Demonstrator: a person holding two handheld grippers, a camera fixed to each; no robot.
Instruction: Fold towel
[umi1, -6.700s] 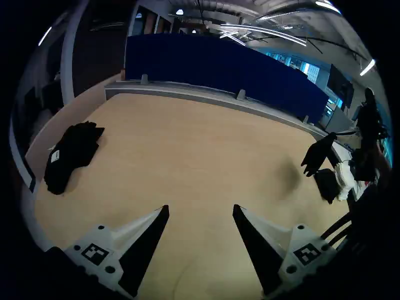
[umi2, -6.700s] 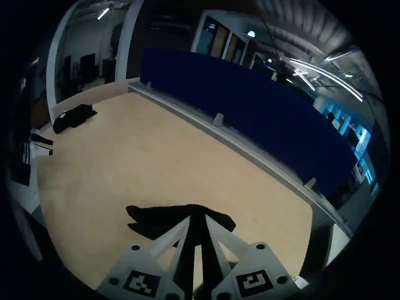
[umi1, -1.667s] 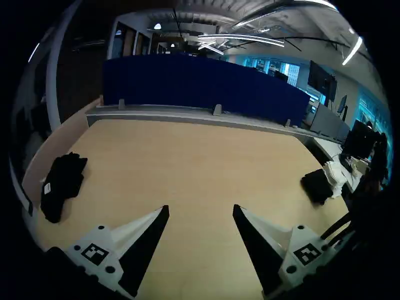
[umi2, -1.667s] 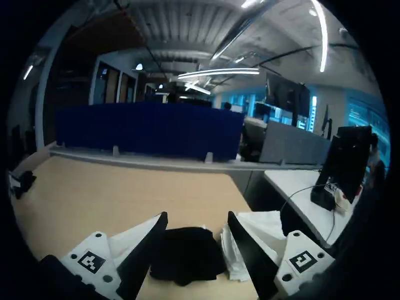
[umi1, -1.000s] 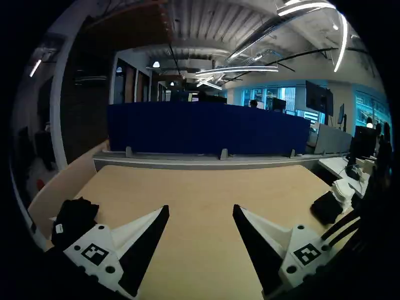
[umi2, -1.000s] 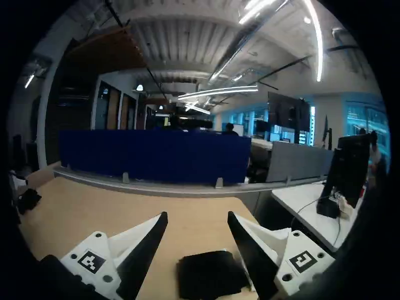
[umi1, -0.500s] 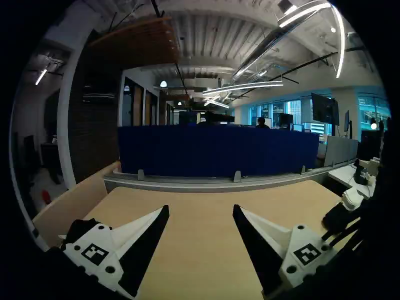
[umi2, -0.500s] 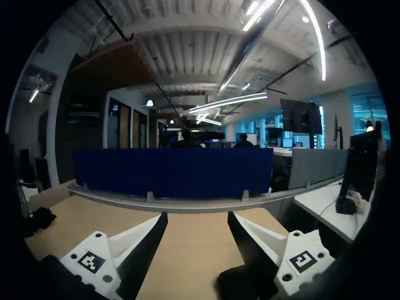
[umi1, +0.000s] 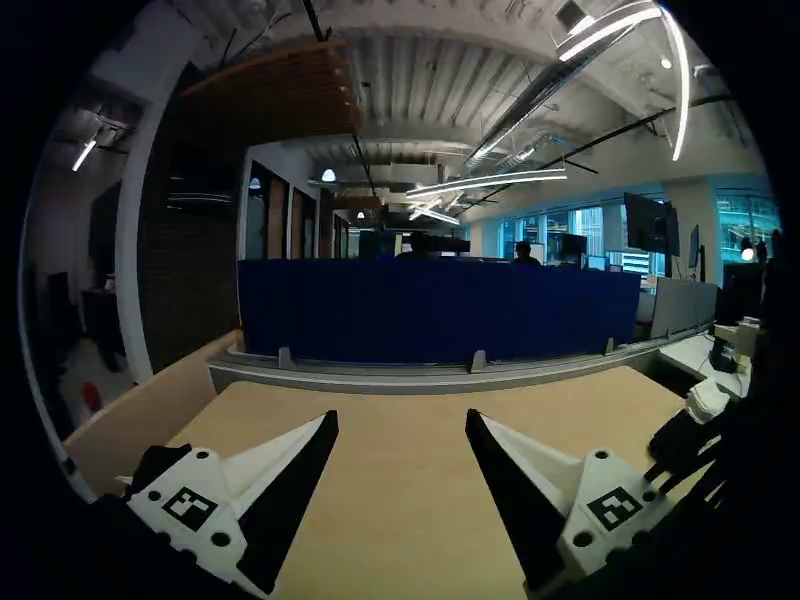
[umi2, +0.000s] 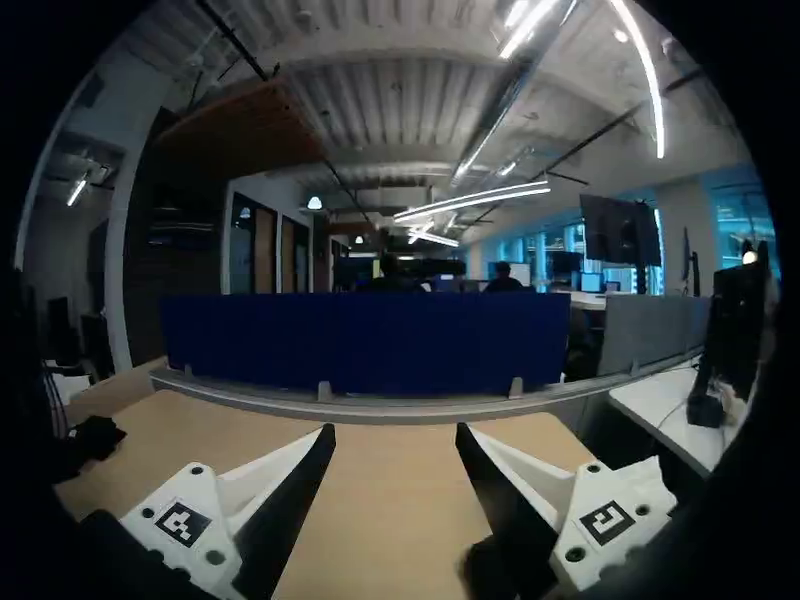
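Observation:
My left gripper (umi1: 400, 414) is open and empty over the light wooden table (umi1: 420, 520). In the left gripper view a folded black towel (umi1: 678, 440) lies at the table's right edge beside a stack of white towels (umi1: 706, 398). A loose heap of black towels (umi1: 152, 463) peeks out behind the left finger. My right gripper (umi2: 394, 428) is also open with nothing between its fingers. In the right gripper view the folded black towel (umi2: 488, 562) lies low beside the right finger, and the black heap (umi2: 96, 437) lies far left.
A blue partition (umi1: 438, 310) on a grey rail (umi1: 430, 372) closes the table's far side. A neighbouring desk (umi2: 668, 402) with a dark monitor (umi2: 735, 330) stands to the right. Open tabletop stretches between the two towel heaps.
The right gripper, earlier shut on a black towel, has let it go and is open. Both views have tilted up toward the ceiling, so the towels sank to the lower edges.

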